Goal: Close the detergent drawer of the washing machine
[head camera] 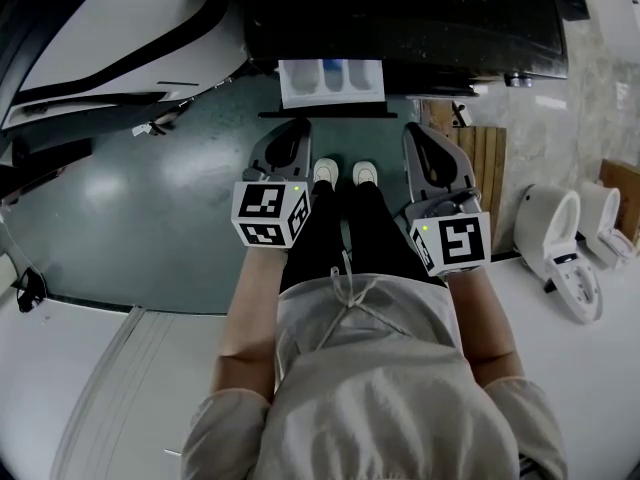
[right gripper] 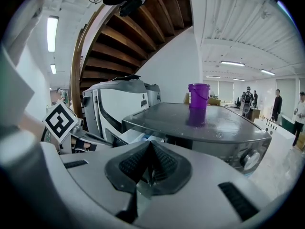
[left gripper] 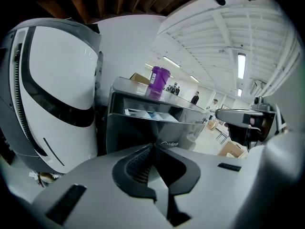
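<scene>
The dark washing machine [head camera: 400,18] stands ahead of me, its white detergent drawer [head camera: 331,81] pulled out from the front. In the head view my left gripper [head camera: 297,126] hangs just below the drawer's left corner, a little short of it, and shut with nothing in it. My right gripper [head camera: 418,128] is to the right of the drawer, also shut and empty. The left gripper view has the shut jaw tips [left gripper: 153,148] below the open drawer [left gripper: 147,113]. In the right gripper view the shut tips [right gripper: 150,148] lie in front of the drawer [right gripper: 138,136].
A purple cup [right gripper: 198,96] stands on the machine's top. A large white curved appliance [head camera: 100,28] is at the left. White toilets [head camera: 560,238] and a wooden panel [head camera: 487,163] are at the right. My shoes [head camera: 342,173] are between the grippers. Several people stand far off [right gripper: 276,104].
</scene>
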A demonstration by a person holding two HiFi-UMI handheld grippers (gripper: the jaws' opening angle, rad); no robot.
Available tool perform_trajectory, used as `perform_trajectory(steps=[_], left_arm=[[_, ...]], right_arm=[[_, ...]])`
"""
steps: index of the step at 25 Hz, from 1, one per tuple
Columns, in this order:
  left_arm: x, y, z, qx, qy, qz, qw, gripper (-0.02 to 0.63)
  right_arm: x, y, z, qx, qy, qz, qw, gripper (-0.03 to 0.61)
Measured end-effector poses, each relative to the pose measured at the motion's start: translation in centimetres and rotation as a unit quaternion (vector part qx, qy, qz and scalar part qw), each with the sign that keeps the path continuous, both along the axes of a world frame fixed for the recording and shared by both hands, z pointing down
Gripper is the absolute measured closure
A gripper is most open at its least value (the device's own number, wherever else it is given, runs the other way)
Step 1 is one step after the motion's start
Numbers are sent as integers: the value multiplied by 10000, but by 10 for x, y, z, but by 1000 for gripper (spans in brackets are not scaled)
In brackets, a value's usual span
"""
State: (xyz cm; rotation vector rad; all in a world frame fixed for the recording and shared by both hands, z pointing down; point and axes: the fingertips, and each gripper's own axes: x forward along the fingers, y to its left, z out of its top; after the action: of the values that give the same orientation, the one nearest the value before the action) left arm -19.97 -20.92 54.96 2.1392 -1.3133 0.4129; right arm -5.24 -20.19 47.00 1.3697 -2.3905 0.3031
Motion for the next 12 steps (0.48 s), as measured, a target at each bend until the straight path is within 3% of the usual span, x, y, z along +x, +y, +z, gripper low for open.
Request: perform_trajectory(steps=[12], left_arm=[[-2,-39,-1,124,-59,-118,9998,595]], right_arm=[[-1,-33,1,88,-138,46,9999,572]])
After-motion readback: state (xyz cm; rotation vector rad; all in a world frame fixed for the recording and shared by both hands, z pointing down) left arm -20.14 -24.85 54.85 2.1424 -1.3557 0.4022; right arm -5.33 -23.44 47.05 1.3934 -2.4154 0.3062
